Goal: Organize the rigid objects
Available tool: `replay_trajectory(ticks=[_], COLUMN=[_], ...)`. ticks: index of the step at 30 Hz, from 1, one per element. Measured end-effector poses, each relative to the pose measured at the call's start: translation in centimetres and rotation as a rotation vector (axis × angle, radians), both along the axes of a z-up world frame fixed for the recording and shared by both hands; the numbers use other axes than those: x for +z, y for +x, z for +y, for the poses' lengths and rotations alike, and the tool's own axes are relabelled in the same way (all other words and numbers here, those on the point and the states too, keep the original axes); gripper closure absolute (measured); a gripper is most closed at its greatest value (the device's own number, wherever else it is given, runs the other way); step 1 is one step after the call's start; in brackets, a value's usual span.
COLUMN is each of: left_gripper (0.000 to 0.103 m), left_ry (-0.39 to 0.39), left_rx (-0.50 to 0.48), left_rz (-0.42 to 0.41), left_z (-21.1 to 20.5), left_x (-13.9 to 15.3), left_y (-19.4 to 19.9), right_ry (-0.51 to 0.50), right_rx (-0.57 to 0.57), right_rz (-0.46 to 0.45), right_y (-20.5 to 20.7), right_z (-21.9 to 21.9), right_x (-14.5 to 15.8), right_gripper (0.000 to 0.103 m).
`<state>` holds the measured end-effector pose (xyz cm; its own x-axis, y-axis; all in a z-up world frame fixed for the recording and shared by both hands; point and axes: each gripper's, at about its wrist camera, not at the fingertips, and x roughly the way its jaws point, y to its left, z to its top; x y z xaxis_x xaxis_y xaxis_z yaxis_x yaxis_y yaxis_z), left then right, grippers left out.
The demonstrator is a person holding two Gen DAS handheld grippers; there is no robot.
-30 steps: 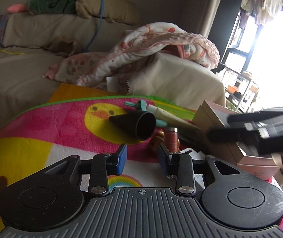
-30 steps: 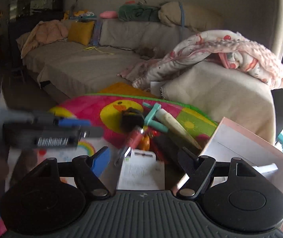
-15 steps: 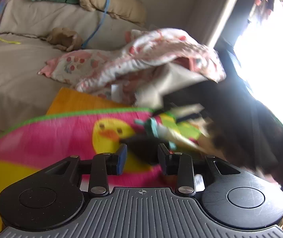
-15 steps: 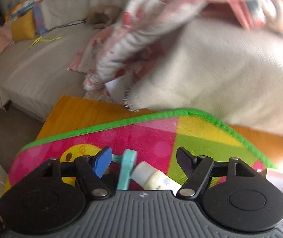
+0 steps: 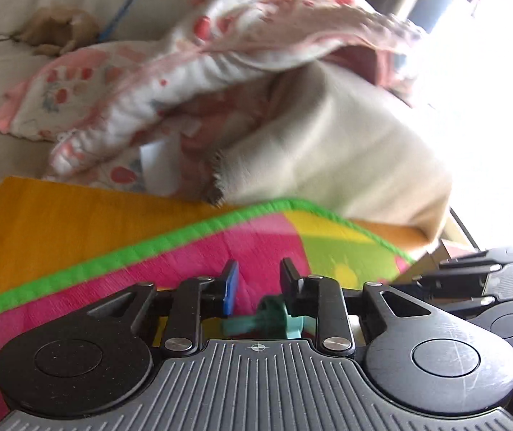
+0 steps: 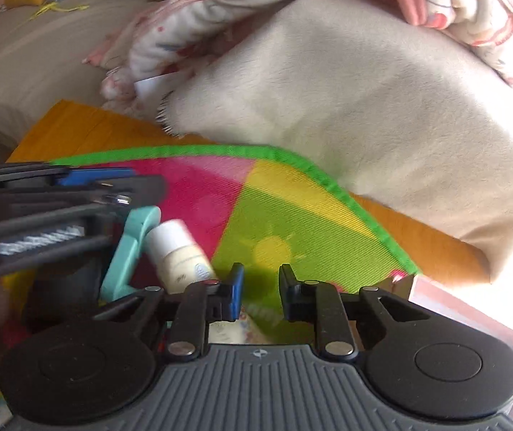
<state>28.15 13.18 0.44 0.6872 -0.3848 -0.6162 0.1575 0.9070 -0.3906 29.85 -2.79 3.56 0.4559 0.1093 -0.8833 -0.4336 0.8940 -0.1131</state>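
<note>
My left gripper (image 5: 256, 282) is open, low over the colourful play mat (image 5: 184, 262), with a teal plastic tool (image 5: 270, 321) just under and behind its fingertips. My right gripper (image 6: 258, 289) is open and empty over the green part of the mat (image 6: 292, 222). In the right wrist view the left gripper (image 6: 58, 212) shows side-on at the left, right above the teal tool (image 6: 127, 251) and next to a white tube (image 6: 177, 251) lying on the mat. The right gripper shows at the right edge of the left wrist view (image 5: 472, 276).
A beige blanket (image 6: 364, 100) and a pink patterned quilt (image 5: 220, 54) lie on the sofa just beyond the orange table edge (image 5: 58, 222). A pinkish box (image 6: 472, 316) lies at the right. Dark objects lie on the mat at the left (image 6: 58, 301).
Both grippers have moved forward and down towards the pile of objects. The right gripper's jaws have narrowed. The left gripper now sits over the teal tool.
</note>
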Motion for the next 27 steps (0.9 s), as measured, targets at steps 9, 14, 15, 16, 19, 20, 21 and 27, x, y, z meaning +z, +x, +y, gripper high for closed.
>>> replay_trajectory(ticks=[9,14,15,16,19,20,21,27], left_gripper=[0.081,0.081,0.081,0.081,0.081,0.081,0.080,0.071], left_ry=[-0.090,-0.153,-0.159,-0.162,-0.172,-0.176,-0.175,-0.144], left_rx=[-0.018,0.002,0.000,-0.006,-0.020,-0.027,-0.033,-0.082], left_rz=[-0.008,-0.009,-0.003,0.001,0.019,0.022,0.028,0.033], left_z=[0.9,1.2,1.1,1.0,0.5,0.3,0.0,-1.9], left_x=[-0.6,-1.1,-1.1,-1.0,-1.1,-1.1,-1.1,-0.8], left_y=[-8.2,-13.0,-13.7,-14.3,-15.6,-15.9,-16.2,-17.7], right_ry=[0.014,0.062,0.077,0.089,0.084,0.076,0.069,0.225], right_rx=[0.110,0.167,0.174,0.181,0.217,0.226,0.242,0.332], right_rz=[0.030,0.063,0.080,0.101,0.091,0.066,0.017,-0.182], right_y=[-6.3,-11.0,-11.8,-12.6,-15.8,-16.9,-18.3,-25.6], right_z=[-0.5,-1.2,-1.4,-1.7,-2.3,-2.5,-2.9,-8.4], right_x=[0.3,0.9,0.9,0.8,1.0,1.3,1.8,4.7], right_gripper=[0.086,0.086,0.086,0.085,0.086,0.085,0.085,0.019])
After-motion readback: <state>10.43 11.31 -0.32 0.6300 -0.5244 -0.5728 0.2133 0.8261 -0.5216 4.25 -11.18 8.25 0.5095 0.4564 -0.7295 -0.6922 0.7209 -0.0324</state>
